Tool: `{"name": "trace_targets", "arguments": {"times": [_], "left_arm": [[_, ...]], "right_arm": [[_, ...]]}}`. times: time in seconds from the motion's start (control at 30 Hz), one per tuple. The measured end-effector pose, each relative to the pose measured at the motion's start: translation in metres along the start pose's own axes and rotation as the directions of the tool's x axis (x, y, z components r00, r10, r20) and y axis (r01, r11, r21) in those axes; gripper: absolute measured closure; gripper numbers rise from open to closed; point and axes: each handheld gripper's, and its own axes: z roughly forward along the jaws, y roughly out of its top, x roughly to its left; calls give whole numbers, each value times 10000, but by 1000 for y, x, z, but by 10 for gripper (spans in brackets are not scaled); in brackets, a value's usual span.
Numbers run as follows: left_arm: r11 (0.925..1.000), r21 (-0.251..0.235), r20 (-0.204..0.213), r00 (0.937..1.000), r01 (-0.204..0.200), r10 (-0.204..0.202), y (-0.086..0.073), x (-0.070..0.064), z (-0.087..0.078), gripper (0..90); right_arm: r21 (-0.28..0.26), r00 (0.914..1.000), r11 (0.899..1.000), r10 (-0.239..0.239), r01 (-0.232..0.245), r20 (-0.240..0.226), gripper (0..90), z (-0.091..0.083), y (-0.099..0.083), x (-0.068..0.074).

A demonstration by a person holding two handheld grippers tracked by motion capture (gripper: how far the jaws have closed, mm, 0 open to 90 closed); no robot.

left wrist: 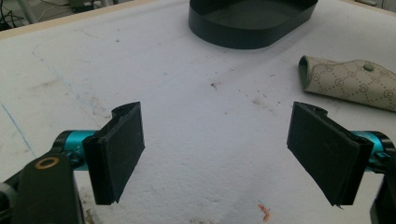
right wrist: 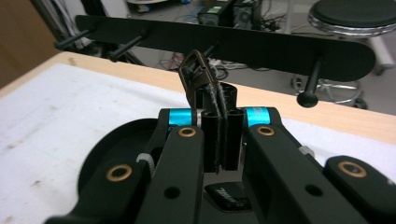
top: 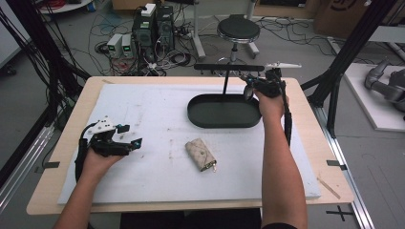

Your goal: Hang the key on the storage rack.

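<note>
Your right gripper [right wrist: 218, 140] pinches a dark leather-like strap [right wrist: 198, 77] with a stitched edge between matt black pads, its blue collars shining like anodised metal; the hook rack [right wrist: 243, 42] and oval tray [top: 224, 112] look like matt black painted metal. The key pouch [left wrist: 350, 81] looks like beige printed faux leather; the table cover [top: 157, 114] is rough, stained white foam-like sheet over a pale wood tabletop [top: 86, 86].

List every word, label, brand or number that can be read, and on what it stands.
No text reads for certain.
Black part below the right claw: pale lettering, too blurred.
Beige key pouch: round monogram marks, too small.
</note>
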Motion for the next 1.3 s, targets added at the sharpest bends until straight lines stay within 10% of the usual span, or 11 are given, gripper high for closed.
{"name": "trace_targets", "arguments": {"times": [0.23,0.47,1.3], "left_arm": [[10000,41,-18,10000,4,-4,0,0,-1,188],[9999,147,4,10000,-47,47,0,-1,1,188],[9998,169,-38,10000,-91,91,0,-2,0,187]], "right_arm": [[-55,9995,10000,-52,54,312,790,-1,0,-1],[247,9893,9925,-1211,1195,817,665,-15,0,6],[698,9812,9795,-1853,1888,-530,238,-69,-57,20]]}}
